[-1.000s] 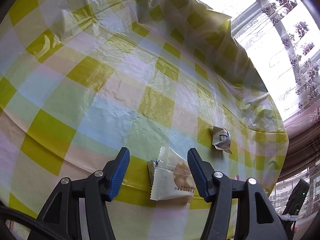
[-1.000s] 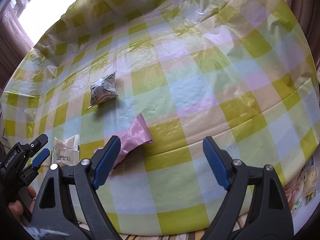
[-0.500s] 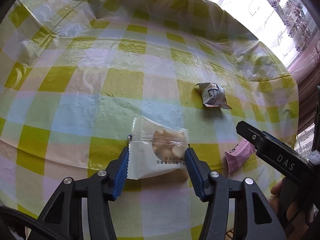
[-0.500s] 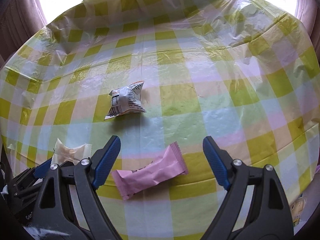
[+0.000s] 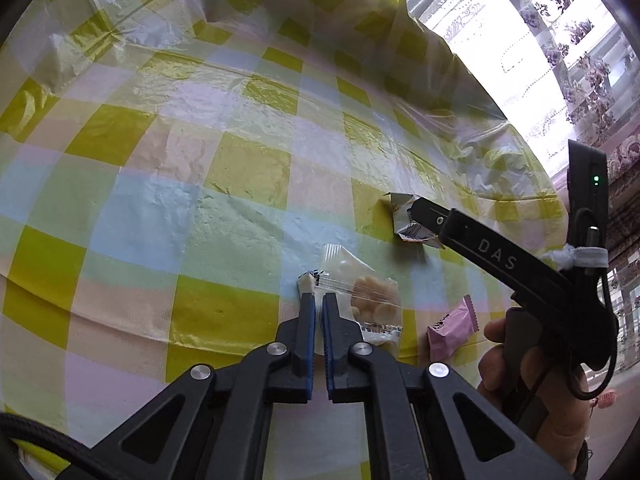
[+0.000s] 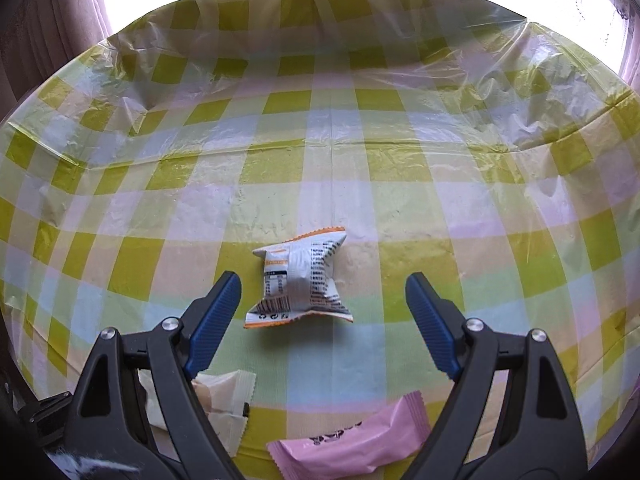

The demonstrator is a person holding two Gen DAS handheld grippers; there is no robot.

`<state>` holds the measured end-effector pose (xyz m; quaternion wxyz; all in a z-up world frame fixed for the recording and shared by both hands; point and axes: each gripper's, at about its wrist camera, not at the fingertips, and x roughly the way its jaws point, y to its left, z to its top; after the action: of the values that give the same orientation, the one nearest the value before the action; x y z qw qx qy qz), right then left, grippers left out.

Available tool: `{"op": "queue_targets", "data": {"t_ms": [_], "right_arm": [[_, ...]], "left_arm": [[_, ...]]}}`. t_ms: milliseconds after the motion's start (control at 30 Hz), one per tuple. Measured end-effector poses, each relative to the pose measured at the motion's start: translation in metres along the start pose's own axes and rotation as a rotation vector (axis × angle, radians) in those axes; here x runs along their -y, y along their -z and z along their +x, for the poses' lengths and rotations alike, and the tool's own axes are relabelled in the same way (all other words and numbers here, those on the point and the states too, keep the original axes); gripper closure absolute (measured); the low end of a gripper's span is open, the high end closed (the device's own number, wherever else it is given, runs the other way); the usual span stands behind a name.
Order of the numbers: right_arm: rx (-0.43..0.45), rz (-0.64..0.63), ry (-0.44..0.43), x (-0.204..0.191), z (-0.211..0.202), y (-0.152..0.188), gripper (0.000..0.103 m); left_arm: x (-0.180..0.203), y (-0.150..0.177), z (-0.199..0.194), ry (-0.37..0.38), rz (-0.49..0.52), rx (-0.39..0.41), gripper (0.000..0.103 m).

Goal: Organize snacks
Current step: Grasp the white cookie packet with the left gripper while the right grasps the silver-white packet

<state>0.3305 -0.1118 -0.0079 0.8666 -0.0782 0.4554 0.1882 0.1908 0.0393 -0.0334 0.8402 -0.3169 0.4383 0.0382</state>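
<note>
My left gripper (image 5: 318,300) is shut on the left edge of a clear-and-white cookie packet (image 5: 370,304) lying on the checked tablecloth; the packet also shows in the right wrist view (image 6: 224,400). My right gripper (image 6: 322,294) is open, its fingers either side of a white printed snack packet with orange edges (image 6: 300,280). In the left wrist view that packet (image 5: 408,220) is partly hidden behind the right gripper's finger. A pink wrapped snack lies near the table's front edge (image 6: 352,440), (image 5: 452,330).
The yellow, blue and pink checked plastic cloth (image 6: 360,152) covers the round table and is wrinkled at the far side. Bright windows with curtains (image 5: 560,60) lie beyond. The hand holding the right gripper (image 5: 532,392) is at the right.
My left gripper has closed on the cookie packet's edge. My right gripper has moved forward from over the pink snack to around the white printed packet.
</note>
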Motion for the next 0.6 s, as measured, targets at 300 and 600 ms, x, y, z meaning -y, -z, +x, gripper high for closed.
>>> {"op": "queue_targets", "data": {"t_ms": [300,600], "right_arm": [[-0.014,-0.035,-0.02,-0.002,0.021,-0.001,0.063],[0.092,0.075,-0.08,0.049,-0.025,0.006,0.065]], "left_arm": [[-0.006,0.002,-0.016,0.002,-0.11,0.035,0.074],[0.02,0.023,0.005,0.068,-0.108,-0.108,0.048]]}}
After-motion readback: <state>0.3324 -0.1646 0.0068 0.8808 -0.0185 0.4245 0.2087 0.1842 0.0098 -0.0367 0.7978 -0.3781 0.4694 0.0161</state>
